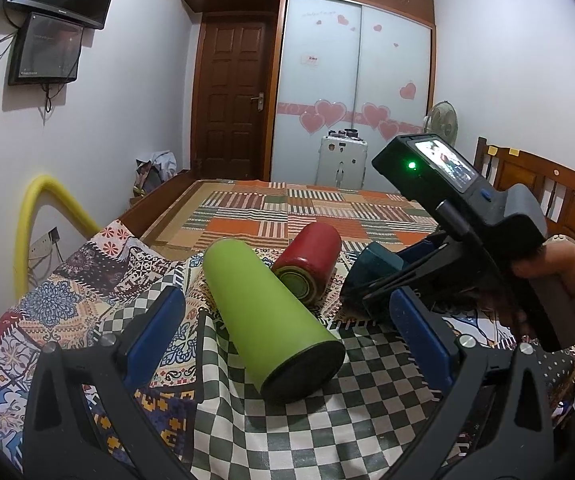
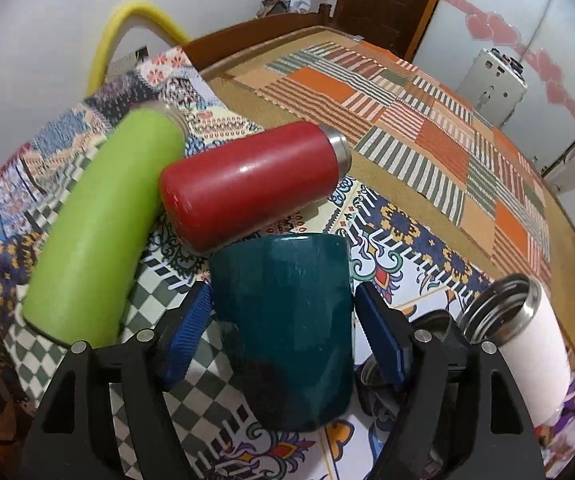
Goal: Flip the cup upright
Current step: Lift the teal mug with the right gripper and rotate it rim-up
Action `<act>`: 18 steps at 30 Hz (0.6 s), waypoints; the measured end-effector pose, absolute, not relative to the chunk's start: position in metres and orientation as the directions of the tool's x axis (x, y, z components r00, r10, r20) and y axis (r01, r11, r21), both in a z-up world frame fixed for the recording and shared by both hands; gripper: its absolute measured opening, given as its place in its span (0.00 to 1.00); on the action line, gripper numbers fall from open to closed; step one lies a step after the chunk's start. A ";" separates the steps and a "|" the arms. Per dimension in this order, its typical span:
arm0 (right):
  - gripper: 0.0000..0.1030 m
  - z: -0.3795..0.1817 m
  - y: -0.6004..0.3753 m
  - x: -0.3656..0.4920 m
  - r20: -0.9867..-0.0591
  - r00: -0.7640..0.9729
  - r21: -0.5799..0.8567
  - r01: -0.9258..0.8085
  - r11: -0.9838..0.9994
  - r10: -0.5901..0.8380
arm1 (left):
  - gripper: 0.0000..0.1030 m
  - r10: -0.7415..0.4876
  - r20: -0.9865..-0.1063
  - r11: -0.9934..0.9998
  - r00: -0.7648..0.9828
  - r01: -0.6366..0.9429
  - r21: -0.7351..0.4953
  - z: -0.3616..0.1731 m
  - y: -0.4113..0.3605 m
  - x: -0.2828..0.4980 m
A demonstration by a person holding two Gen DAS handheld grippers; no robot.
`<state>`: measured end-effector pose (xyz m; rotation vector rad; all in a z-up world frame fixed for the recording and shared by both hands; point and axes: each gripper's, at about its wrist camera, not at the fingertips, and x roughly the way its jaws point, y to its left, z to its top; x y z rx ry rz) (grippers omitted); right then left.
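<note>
A dark teal cup point(image 2: 287, 320) lies on its side on the patterned cloth point(image 2: 191, 392). My right gripper point(image 2: 279, 340) has its blue pads point(image 2: 185, 332) on both sides of the cup's body and is shut on it. In the left wrist view the teal cup point(image 1: 371, 270) shows in the right gripper point(image 1: 367, 292), at the right. My left gripper point(image 1: 287, 328) is open and empty, its pads either side of a green bottle point(image 1: 271, 320) lying on its side without touching it.
A red bottle point(image 2: 247, 184) lies beside the green bottle point(image 2: 99, 224), just beyond the teal cup. A white bottle point(image 2: 527, 348) with an open steel mouth lies at the right. The bed point(image 2: 407, 92) with a striped mat lies behind.
</note>
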<state>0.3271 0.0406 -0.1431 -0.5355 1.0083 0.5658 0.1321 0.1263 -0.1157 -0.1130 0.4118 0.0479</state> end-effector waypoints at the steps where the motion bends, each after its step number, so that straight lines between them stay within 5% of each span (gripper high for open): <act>1: 0.72 -0.143 0.040 0.328 -0.890 0.416 -0.153 -0.659 0.736 0.188 | 1.00 0.023 -0.401 0.993 0.916 -0.069 -0.100 -0.116 0.126 0.132; 18: 0.71 -0.145 0.030 0.323 -0.882 0.414 -0.123 -0.662 0.739 0.223 | 1.00 0.032 -0.408 0.990 0.912 -0.084 -0.110 -0.119 0.132 0.133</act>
